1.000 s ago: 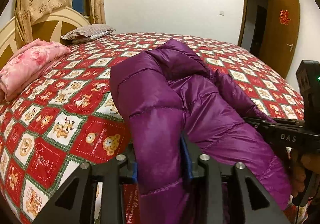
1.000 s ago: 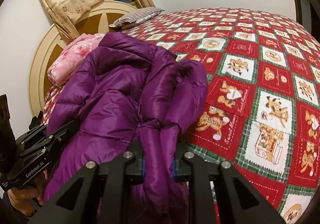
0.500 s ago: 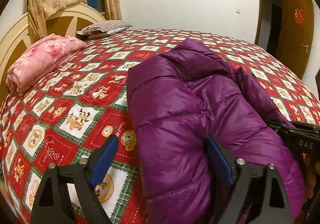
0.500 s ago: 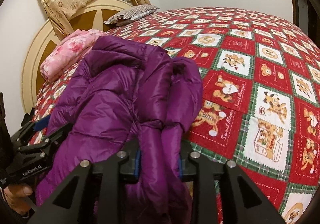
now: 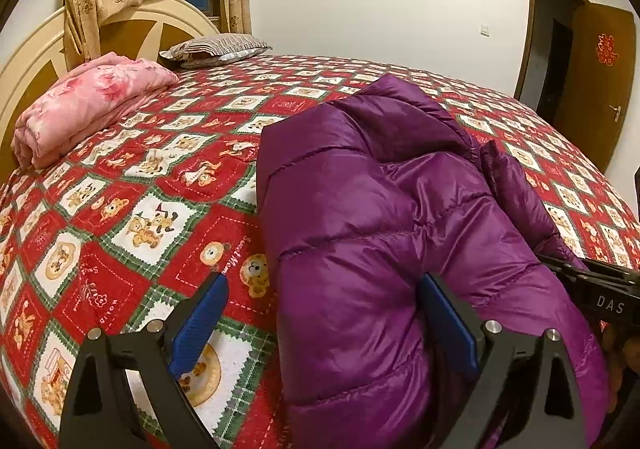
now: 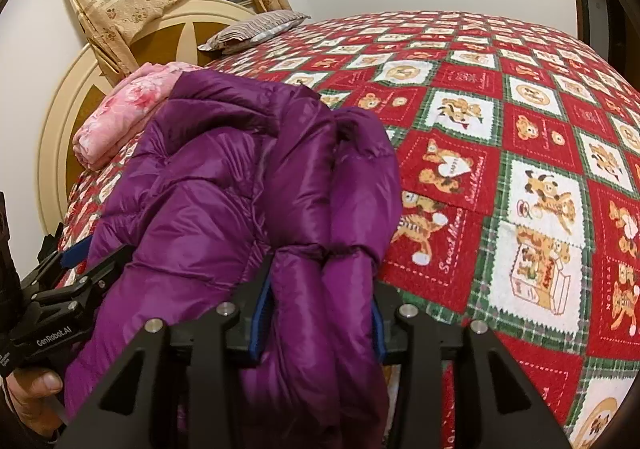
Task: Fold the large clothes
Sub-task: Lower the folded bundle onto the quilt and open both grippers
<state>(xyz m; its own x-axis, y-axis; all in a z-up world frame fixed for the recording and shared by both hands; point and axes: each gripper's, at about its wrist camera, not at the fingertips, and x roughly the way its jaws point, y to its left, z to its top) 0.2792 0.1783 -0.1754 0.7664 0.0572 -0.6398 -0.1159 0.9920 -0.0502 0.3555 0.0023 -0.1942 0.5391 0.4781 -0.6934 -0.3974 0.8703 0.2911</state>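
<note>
A purple puffer jacket (image 5: pixel 380 217) lies bunched on the bed's red bear-patterned quilt (image 5: pixel 132 209). My left gripper (image 5: pixel 324 313) is open, its blue pads spread wide, with the jacket's near edge between them and loose. My right gripper (image 6: pixel 320 313) has its blue pads against both sides of a thick fold of the jacket (image 6: pixel 256 209); the pads stand a little apart around the fold. The left gripper shows at the lower left of the right wrist view (image 6: pixel 72 269).
A folded pink blanket (image 5: pixel 88 105) and a striped pillow (image 5: pixel 216 49) lie by the cream headboard (image 5: pixel 36 61). Curtains hang behind it. A brown door (image 5: pixel 592 89) stands open at the right. The quilt (image 6: pixel 520 169) stretches to the right of the jacket.
My left gripper has opened and let go of the jacket, which has dropped onto the quilt. My right gripper's pads have spread slightly but still hold the fold.
</note>
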